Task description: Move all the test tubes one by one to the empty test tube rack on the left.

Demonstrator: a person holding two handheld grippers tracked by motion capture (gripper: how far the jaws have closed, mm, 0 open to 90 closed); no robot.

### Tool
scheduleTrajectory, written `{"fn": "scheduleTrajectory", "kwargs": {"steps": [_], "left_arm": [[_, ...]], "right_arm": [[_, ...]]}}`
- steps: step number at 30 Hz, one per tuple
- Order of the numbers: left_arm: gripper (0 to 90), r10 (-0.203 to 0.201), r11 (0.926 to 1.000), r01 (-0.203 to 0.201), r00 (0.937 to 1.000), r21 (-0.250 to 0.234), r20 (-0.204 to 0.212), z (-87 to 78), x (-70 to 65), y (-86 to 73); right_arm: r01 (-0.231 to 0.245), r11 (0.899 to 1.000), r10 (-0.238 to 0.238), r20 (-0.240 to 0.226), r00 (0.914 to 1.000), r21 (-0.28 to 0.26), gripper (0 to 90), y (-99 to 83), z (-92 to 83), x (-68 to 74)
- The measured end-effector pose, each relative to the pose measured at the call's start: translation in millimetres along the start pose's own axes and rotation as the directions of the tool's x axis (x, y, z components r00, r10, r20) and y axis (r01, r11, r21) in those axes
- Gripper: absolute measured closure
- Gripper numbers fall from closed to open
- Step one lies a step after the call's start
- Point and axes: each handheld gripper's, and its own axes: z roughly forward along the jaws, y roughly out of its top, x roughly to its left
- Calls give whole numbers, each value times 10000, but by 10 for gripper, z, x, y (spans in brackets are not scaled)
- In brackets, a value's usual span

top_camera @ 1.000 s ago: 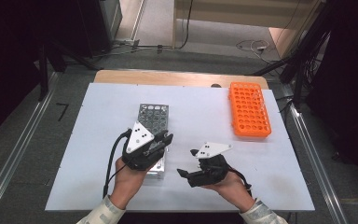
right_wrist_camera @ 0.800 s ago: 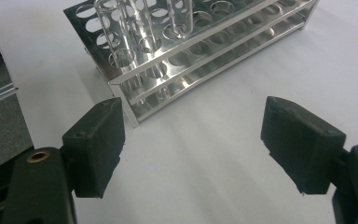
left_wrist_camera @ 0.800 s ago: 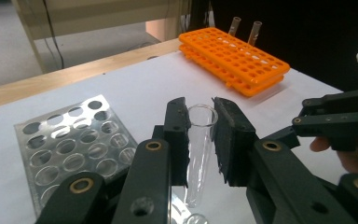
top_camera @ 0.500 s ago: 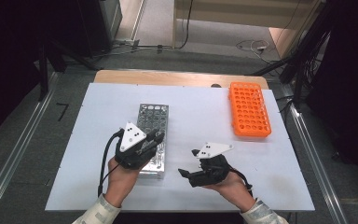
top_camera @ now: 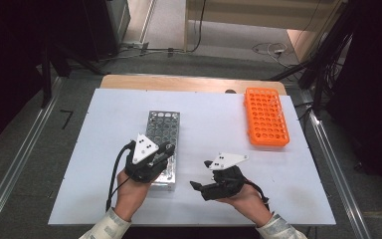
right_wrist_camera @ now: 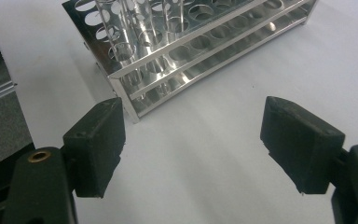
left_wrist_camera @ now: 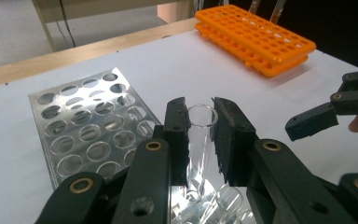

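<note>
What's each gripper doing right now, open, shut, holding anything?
Left gripper: shut on a clear glass tube above the metal rack.
Right gripper: open, nothing between its jaws.

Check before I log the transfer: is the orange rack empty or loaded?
Empty: every hole in the orange rack that the left gripper view and high view show is open, no tubes standing in it.

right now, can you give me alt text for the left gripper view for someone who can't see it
The left gripper has its two black jaws shut on a clear glass test tube, held upright above the near end of a metal rack on a white table. An orange rack lies farther back, and the right gripper enters from the right.
</note>
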Motion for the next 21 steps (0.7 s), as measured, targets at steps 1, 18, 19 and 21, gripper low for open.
{"fn": "scheduleTrajectory", "kwargs": {"steps": [1,18,19,21], "left_arm": [[753,7,10000,-7,10000,61,-11,12,-9,-18],[717,-17,9993,18,10000,383,-30,44,-18,-95],[717,-34,9993,35,10000,383,-11,43,-18,-95],[716,-56,9993,54,10000,364,50,33,-18,-91]], "right_arm": [[21,10000,-21,2,10000,5,205,-1,1,4],[33,10000,-33,-8,10000,55,205,-7,12,16],[27,10000,-27,-12,10000,53,205,-8,13,16],[33,10000,-33,7,10000,42,205,-8,12,14]]}}
